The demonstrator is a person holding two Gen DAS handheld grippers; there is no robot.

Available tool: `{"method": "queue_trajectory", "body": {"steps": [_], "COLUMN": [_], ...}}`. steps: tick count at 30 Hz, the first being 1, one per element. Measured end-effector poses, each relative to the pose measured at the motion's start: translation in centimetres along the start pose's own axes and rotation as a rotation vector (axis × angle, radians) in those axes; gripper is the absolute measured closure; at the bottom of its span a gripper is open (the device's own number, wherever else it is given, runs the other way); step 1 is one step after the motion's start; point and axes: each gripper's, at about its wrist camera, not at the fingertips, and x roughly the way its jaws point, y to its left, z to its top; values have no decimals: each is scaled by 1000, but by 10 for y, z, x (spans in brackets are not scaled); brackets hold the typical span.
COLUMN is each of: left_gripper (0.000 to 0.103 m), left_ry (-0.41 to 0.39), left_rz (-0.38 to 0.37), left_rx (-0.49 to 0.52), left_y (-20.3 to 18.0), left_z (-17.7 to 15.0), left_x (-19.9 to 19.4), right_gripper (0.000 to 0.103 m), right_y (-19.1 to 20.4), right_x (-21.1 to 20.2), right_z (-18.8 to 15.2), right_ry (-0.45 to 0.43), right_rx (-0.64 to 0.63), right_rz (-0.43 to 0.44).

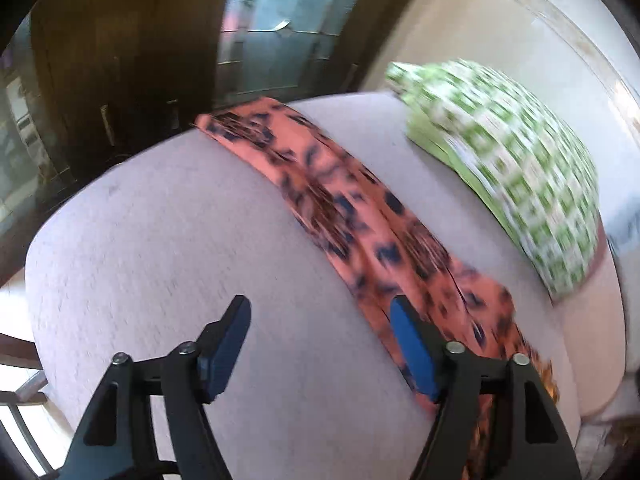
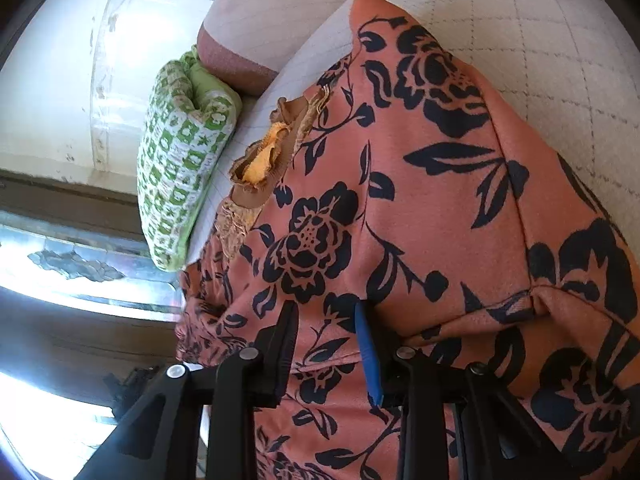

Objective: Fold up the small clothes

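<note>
A salmon-pink garment (image 1: 340, 208) with dark floral print lies folded in a long strip across the pale quilted bed (image 1: 160, 248). My left gripper (image 1: 320, 320) is open above the bed, its right finger at the garment's near left edge, holding nothing. In the right wrist view the same garment (image 2: 420, 200) fills the frame. My right gripper (image 2: 328, 320) is partly open low over the cloth, which lies between the fingers; no grip shows. A brown and orange ruffled trim (image 2: 260, 168) sticks out at the garment's left edge.
A green and white checked pillow (image 1: 520, 152) lies on the bed beyond the garment; it also shows in the right wrist view (image 2: 180, 152). Dark wooden doors (image 1: 120, 60) and a bright window (image 1: 280, 20) stand behind the bed. A white wall (image 2: 60, 80) is nearby.
</note>
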Motion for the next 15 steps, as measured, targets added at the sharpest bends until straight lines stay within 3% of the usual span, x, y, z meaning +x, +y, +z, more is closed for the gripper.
{"method": "queue_trajectory", "body": {"steps": [4,8,9,13,15], "left_gripper": [29,29,29,30,39], "left_ry": [63,82,50,-23,-54], "left_rz": [-58,-100,-109,-90,-69], "left_rx": [-133,-260,-273,-217,-171], "left_y": [21,39,37,28,22], "left_z": [25,38,41,55,61], "left_x": [29,57,61,71,77], "right_gripper": [46,43,43,43,43], "right_y": [2,15,17,19,19], "right_x": [1,3,4,6,6], "right_z": [1,-2,-3,-4,-2], "right_ry": [-10,-23,-26,-32,-33], "right_rx": [0,-87,-103,-128,-123], "right_rz": [53,-1,-8,-12,-4]}}
